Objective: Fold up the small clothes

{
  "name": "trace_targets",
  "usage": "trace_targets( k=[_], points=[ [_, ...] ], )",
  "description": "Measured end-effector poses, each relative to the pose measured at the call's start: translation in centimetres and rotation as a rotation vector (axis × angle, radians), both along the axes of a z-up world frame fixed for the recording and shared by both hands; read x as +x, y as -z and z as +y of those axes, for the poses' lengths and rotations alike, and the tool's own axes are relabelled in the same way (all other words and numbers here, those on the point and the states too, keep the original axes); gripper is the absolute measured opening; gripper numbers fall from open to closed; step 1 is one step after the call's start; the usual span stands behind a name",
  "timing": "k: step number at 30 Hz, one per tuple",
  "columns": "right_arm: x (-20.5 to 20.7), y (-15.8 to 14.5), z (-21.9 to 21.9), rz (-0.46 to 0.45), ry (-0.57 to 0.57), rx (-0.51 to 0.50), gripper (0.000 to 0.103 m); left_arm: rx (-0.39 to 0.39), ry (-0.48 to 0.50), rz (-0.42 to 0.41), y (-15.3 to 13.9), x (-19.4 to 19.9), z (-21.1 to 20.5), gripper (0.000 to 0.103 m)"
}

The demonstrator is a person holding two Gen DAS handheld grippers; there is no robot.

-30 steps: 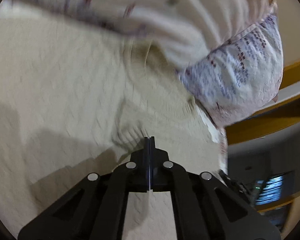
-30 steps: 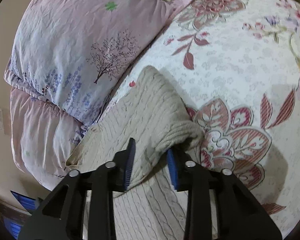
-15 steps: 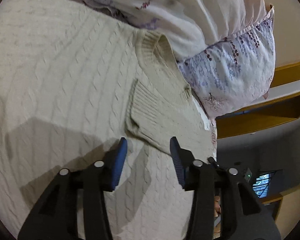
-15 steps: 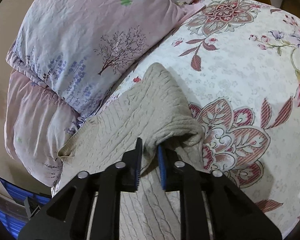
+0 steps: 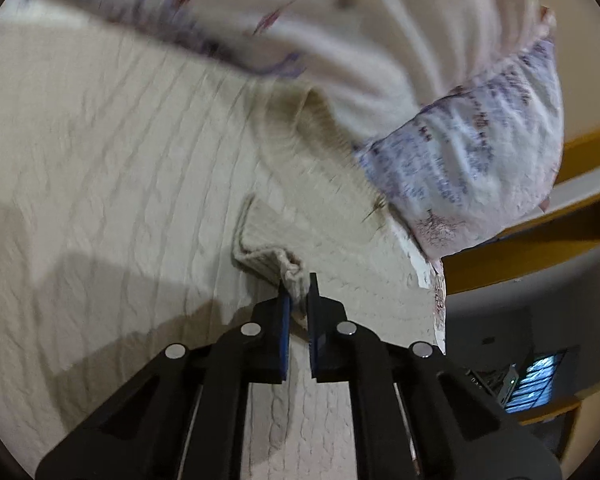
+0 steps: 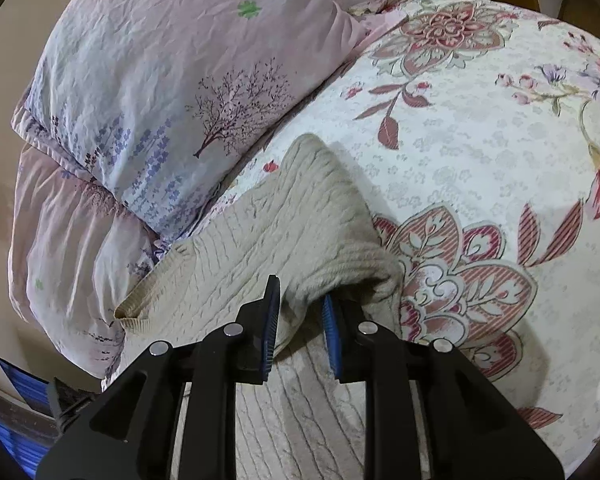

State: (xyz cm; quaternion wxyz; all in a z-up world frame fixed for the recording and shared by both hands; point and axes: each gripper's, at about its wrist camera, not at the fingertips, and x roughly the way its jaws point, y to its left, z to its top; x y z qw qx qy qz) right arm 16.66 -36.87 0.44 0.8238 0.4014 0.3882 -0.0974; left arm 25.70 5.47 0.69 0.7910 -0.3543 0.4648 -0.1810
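Observation:
A beige cable-knit sweater [image 5: 120,184] lies spread on the bed. In the left wrist view my left gripper [image 5: 298,284] is shut on the ribbed cuff [image 5: 290,270] of a sleeve folded over the body. In the right wrist view the sweater [image 6: 268,232] shows again with its other sleeve folded over. My right gripper [image 6: 300,292] has its jaws a little apart with the ribbed cuff [image 6: 356,268] of that sleeve between them; the cloth bulges there and the grip looks loose.
Pink and lilac printed pillows [image 6: 172,80] are stacked against the sweater's collar end; they also show in the left wrist view [image 5: 460,160]. A floral bedspread [image 6: 480,140] stretches to the right. A wooden bed frame [image 5: 540,248] is at the right edge.
My left gripper has closed on the sleeve cuff after standing open over it. My right gripper's jaws have widened from nearly closed on the other cuff.

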Motion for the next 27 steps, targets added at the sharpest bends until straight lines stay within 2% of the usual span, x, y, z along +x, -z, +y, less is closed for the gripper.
trace_targets(
  k=[3, 5, 10, 12, 14, 15, 17, 18, 19, 21, 23, 27],
  points=[
    [0.1, 0.1, 0.1, -0.004, -0.012, 0.006, 0.022, 0.047, -0.036, -0.056, -1.5, -0.1, 1.3, 0.006],
    [0.3, 0.3, 0.6, -0.003, -0.030, 0.004, 0.015, 0.096, -0.053, -0.064, -1.7, -0.1, 2.0, 0.007],
    [0.4, 1.2, 2.1, 0.077, -0.032, -0.103, 0.012, 0.186, -0.036, 0.012, 0.2, -0.2, 1.8, 0.007],
    [0.3, 1.0, 2.7, 0.090, -0.042, -0.149, 0.012, 0.198, -0.032, 0.022, 0.8, -0.2, 1.6, 0.009],
    [0.2, 0.5, 3.1, 0.114, -0.052, -0.180, 0.017, 0.205, -0.028, 0.017, 0.6, -0.4, 1.6, 0.012],
    [0.0, 0.2, 3.3, 0.126, -0.055, -0.189, 0.021, 0.195, -0.029, 0.017, 0.6, -0.6, 1.8, 0.017],
    [-0.7, -0.8, 3.8, 0.123, -0.052, -0.221, 0.035, 0.166, -0.032, 0.005, 0.0, -1.1, 2.7, 0.032],
    [-1.1, -1.3, 4.1, 0.112, -0.050, -0.238, 0.047, 0.154, -0.043, -0.004, -0.3, -1.6, 3.5, 0.042],
    [-1.4, -1.9, 4.4, 0.095, -0.053, -0.262, 0.051, 0.145, -0.057, -0.015, -0.5, -2.1, 4.2, 0.048],
    [-1.6, -3.0, 5.6, 0.061, -0.082, -0.304, 0.052, 0.124, -0.090, -0.033, -1.1, -3.6, 6.4, 0.053],
    [-0.9, -3.5, 6.7, 0.041, -0.138, -0.306, 0.055, 0.104, -0.135, -0.035, -1.3, -4.9, 8.9, 0.054],
    [1.7, -2.9, 9.6, 0.065, -0.259, -0.319, 0.057, 0.093, -0.249, -0.025, -0.9, -7.8, 14.0, 0.054]
  ],
)
